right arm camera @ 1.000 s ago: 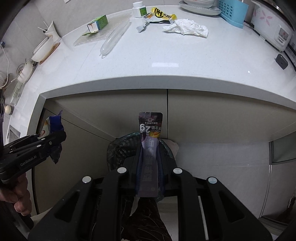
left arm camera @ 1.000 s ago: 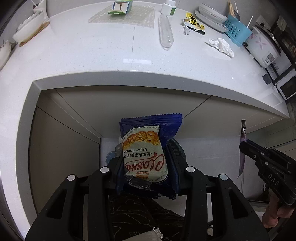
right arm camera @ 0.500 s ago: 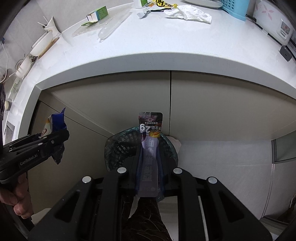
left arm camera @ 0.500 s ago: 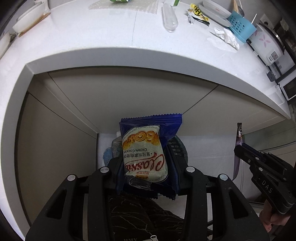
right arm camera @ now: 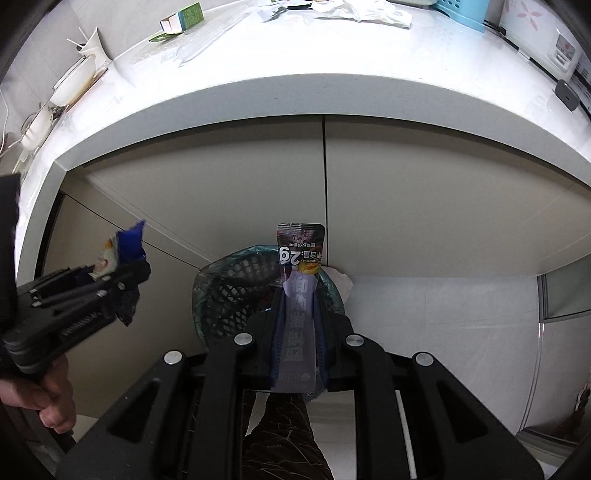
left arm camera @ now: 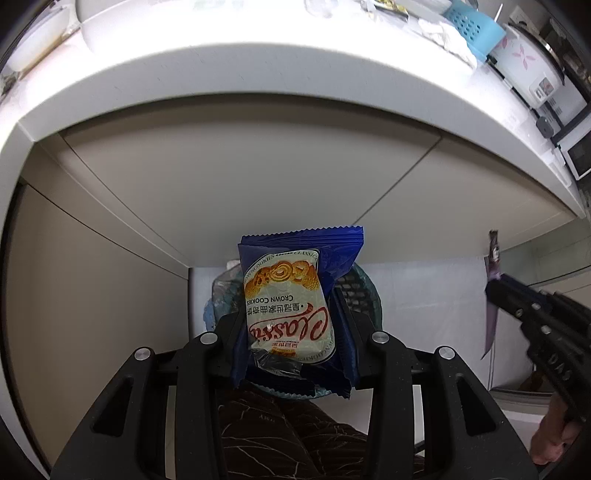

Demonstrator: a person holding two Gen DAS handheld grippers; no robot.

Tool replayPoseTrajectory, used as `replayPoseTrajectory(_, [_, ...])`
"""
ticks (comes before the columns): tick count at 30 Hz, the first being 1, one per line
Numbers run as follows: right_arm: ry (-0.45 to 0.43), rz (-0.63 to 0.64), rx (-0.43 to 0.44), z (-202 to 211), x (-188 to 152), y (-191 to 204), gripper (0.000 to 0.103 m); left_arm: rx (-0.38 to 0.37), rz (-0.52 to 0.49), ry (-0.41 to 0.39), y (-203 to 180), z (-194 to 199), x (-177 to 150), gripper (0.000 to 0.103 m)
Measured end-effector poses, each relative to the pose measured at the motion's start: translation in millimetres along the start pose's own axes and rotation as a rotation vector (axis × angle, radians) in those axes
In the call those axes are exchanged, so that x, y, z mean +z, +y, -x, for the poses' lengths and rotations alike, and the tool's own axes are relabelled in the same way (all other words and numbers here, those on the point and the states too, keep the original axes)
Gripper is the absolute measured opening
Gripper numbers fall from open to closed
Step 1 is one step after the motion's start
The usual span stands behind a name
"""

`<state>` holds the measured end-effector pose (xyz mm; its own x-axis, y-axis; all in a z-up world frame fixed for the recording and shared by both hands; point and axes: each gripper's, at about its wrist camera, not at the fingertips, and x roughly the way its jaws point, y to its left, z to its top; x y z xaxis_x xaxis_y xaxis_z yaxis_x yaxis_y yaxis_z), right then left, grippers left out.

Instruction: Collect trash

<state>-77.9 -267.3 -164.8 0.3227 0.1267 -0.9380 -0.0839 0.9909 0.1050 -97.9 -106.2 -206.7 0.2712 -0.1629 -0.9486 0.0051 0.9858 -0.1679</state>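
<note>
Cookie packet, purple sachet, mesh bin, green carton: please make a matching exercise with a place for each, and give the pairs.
1. cookie packet
2. purple sachet
3. mesh bin
4. green carton

A. on the white counter
B. on the floor by the cabinets
C. clamped in the right tool
D. clamped in the left tool

Pairs: 1-D, 2-C, 3-B, 4-A

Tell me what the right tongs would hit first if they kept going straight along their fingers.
Most likely the mesh trash basket with its bag liner. The right tongs, shut on the purple sachet, point down at its far side, so the sachet's tip would probably arrive first. Depth is unclear; they might meet the rim.
</note>
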Motion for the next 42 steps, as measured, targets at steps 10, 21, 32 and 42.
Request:
replayPoseTrajectory(10, [-0.021,-0.017,-0.013,6,-3,-4,0.014,-0.004,-0.073,0.009,-25,-14,-3,0.038])
replayPoseTrajectory(21, [-0.015,-0.065,-0.009,2,-11,-8,0.014,-0.023,-0.151,0.036,-40,-24,-16,0.043])
replayPoseTrajectory(32, [-0.007,-0.074,-0.009,-4,-5,-13,0.014,-0.028,-0.164,0.028,-34,-27,-12,0.071])
replayPoseTrajectory(42, [-0.014,-0.016,0.051,-16,7,7,0.015,-0.010,-0.110,-0.067,-10,1,-2,0.095])
